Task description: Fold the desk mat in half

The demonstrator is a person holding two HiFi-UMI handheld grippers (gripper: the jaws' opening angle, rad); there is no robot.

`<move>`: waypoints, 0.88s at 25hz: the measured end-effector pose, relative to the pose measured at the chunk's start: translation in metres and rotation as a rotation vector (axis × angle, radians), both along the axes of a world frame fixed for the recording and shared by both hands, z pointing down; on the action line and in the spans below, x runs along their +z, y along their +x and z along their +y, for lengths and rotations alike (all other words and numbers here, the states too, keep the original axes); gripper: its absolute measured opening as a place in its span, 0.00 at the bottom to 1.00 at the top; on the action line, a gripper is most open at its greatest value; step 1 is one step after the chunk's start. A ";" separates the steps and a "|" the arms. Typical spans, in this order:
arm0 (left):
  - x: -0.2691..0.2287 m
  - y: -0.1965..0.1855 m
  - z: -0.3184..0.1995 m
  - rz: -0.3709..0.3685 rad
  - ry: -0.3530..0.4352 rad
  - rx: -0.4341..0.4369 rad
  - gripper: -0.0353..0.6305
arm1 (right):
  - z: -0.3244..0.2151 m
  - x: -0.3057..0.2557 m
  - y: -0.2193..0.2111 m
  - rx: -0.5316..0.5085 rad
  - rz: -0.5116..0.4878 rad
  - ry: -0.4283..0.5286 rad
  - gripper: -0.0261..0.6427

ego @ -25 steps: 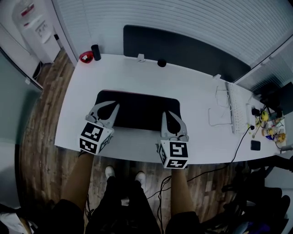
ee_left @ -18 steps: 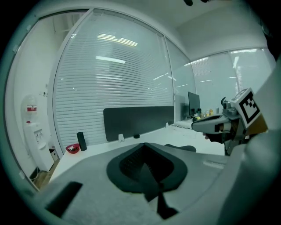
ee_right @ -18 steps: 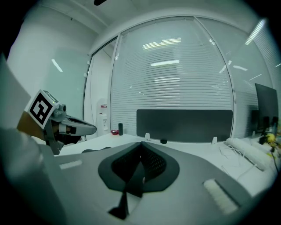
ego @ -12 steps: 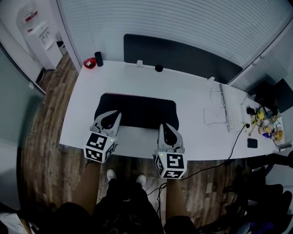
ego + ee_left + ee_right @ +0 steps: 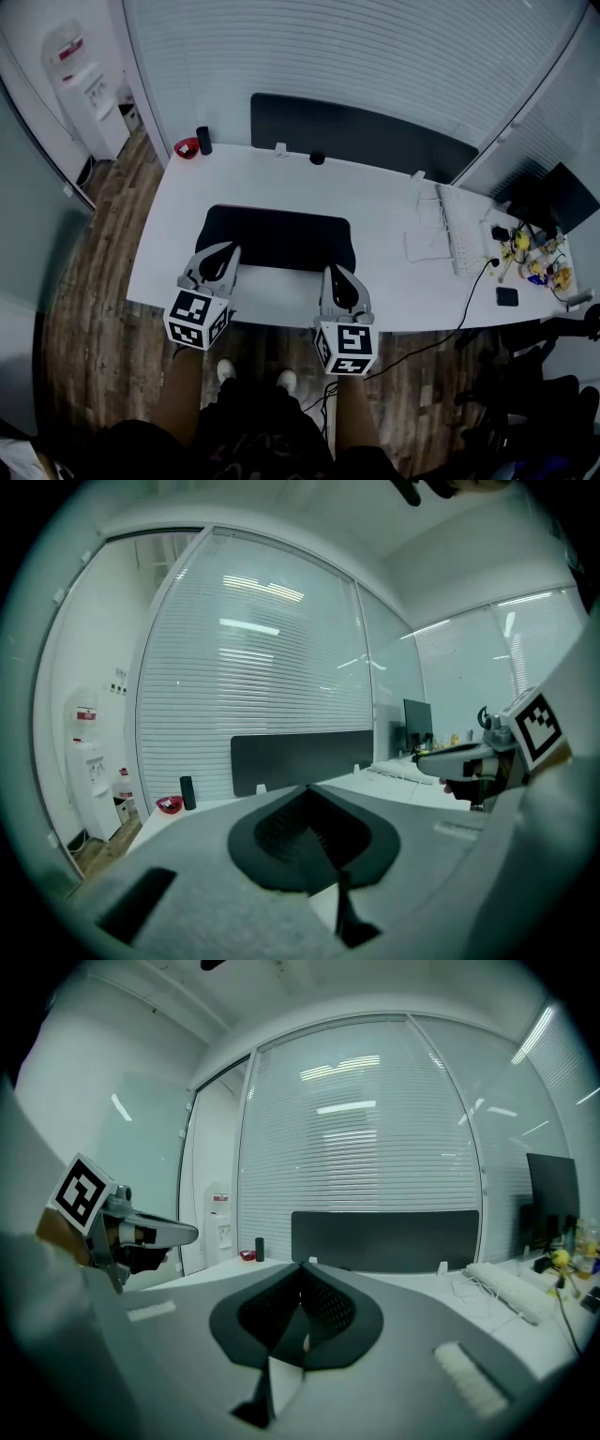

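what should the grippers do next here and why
Probably open both jaws and lower onto the near edge of the black rectangular desk mat: the left hand-held gripper and right hand-held gripper are shut and empty, and the mat lies flat before them.

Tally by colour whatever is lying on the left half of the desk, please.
Black: 3 (desk mat, cylinder, small round thing)
Red: 1 (dish)
White: 1 (small piece)
Total: 5

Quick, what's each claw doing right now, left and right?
Left gripper: claw closed, nothing seen in it.
Right gripper: claw closed, nothing seen in it.
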State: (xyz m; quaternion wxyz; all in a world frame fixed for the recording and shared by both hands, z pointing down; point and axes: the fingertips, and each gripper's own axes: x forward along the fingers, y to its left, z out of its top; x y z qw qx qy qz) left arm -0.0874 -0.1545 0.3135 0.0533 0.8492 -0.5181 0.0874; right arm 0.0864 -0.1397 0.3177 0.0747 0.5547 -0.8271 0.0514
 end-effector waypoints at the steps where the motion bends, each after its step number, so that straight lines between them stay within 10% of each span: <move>1: -0.003 -0.001 0.004 0.005 0.000 -0.006 0.04 | 0.003 -0.002 0.001 0.003 0.006 0.000 0.03; 22: -0.051 -0.015 0.047 0.033 0.093 -0.035 0.05 | 0.039 -0.037 0.014 0.002 0.012 0.060 0.03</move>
